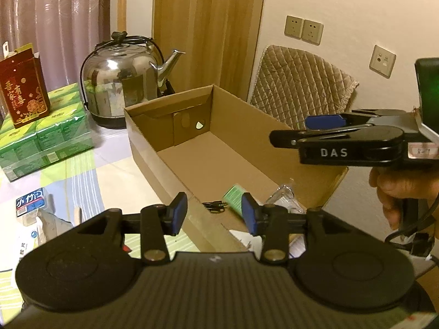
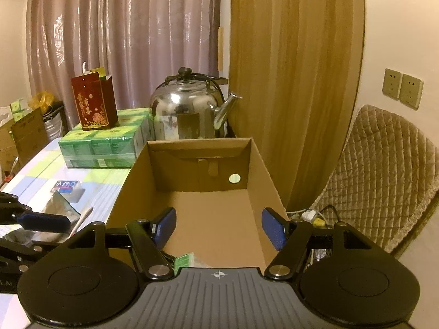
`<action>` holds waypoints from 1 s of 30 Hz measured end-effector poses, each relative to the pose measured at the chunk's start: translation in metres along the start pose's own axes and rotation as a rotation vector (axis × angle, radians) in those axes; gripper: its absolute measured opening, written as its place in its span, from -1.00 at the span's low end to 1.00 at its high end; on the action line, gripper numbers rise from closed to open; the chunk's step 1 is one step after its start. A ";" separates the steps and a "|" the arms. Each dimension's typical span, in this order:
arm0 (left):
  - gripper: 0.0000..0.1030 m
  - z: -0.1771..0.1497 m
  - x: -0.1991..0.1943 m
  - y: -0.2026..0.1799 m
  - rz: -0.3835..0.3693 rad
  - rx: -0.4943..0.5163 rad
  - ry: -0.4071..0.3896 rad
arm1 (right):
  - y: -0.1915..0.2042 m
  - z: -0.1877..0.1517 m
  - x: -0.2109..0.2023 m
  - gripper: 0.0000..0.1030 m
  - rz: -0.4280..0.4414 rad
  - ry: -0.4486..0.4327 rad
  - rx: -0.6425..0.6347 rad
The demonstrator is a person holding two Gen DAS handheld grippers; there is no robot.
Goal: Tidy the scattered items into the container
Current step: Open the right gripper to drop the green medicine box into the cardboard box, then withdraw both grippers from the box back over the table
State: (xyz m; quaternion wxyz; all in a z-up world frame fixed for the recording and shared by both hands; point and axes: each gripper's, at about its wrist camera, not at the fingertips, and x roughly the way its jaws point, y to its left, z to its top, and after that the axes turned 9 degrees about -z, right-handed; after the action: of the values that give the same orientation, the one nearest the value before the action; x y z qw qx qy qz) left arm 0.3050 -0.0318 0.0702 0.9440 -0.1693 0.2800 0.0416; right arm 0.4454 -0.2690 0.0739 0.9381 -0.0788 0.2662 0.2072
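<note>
Box (image 2: 208,219) of brown cardboard sits open on the bench (image 2: 41,175), in front of the kettle (image 2: 183,115), and a green packet (image 1: 233,194), a black cable (image 1: 215,207) and something clear already lie at its near end. The right tool (image 2: 218,229) hangs over that end with its pads spread and nothing between them. The left tool (image 1: 215,213) points across the near wall of the box, its pads apart and empty. A blue-labelled pack (image 2: 67,187) and a foil pouch (image 2: 61,211) wait on the bench left of the box. Both tools crowd the same corner, so one could knock the other or nudge the light box. The slick pouch may slip from a shallow pinch.
</note>
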 end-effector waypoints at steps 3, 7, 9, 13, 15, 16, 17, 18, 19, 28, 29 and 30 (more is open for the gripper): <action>-0.13 -0.004 -0.009 0.002 0.012 -0.010 -0.012 | 0.002 -0.003 -0.006 0.29 -0.005 0.002 -0.003; 0.01 -0.013 -0.024 0.005 0.032 -0.023 -0.017 | 0.007 -0.006 -0.016 0.30 0.005 0.009 0.005; 0.26 -0.019 -0.032 0.007 0.042 -0.035 -0.019 | 0.012 -0.007 -0.022 0.31 0.008 0.012 0.003; 0.54 -0.032 -0.049 0.012 0.064 -0.056 -0.014 | 0.023 -0.007 -0.037 0.52 0.028 0.013 0.010; 0.70 -0.039 -0.058 0.015 0.073 -0.068 -0.013 | 0.033 -0.008 -0.047 0.60 0.043 0.005 -0.001; 0.74 -0.043 -0.063 0.017 0.078 -0.073 -0.014 | 0.038 -0.009 -0.051 0.61 0.051 0.003 -0.009; 0.81 -0.048 -0.068 0.019 0.086 -0.080 -0.017 | 0.043 -0.010 -0.056 0.63 0.061 0.001 -0.013; 0.89 -0.053 -0.075 0.021 0.094 -0.084 -0.017 | 0.049 -0.011 -0.060 0.67 0.071 0.000 -0.015; 0.92 -0.060 -0.082 0.023 0.105 -0.087 -0.020 | 0.055 -0.012 -0.064 0.69 0.082 -0.001 -0.017; 0.98 -0.126 -0.146 0.060 0.278 -0.177 0.021 | 0.113 -0.033 -0.091 0.96 0.186 0.005 -0.068; 0.98 -0.133 -0.152 0.061 0.296 -0.184 0.023 | 0.118 -0.035 -0.092 0.96 0.194 0.010 -0.070; 0.98 -0.139 -0.158 0.065 0.309 -0.188 0.027 | 0.124 -0.038 -0.094 0.96 0.205 0.016 -0.073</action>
State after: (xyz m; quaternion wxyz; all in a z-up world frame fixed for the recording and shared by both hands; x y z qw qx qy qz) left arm 0.0895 -0.0155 0.0278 0.9025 -0.2124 0.3104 0.2100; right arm 0.3023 -0.1997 0.0871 0.9063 -0.0867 0.2727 0.3111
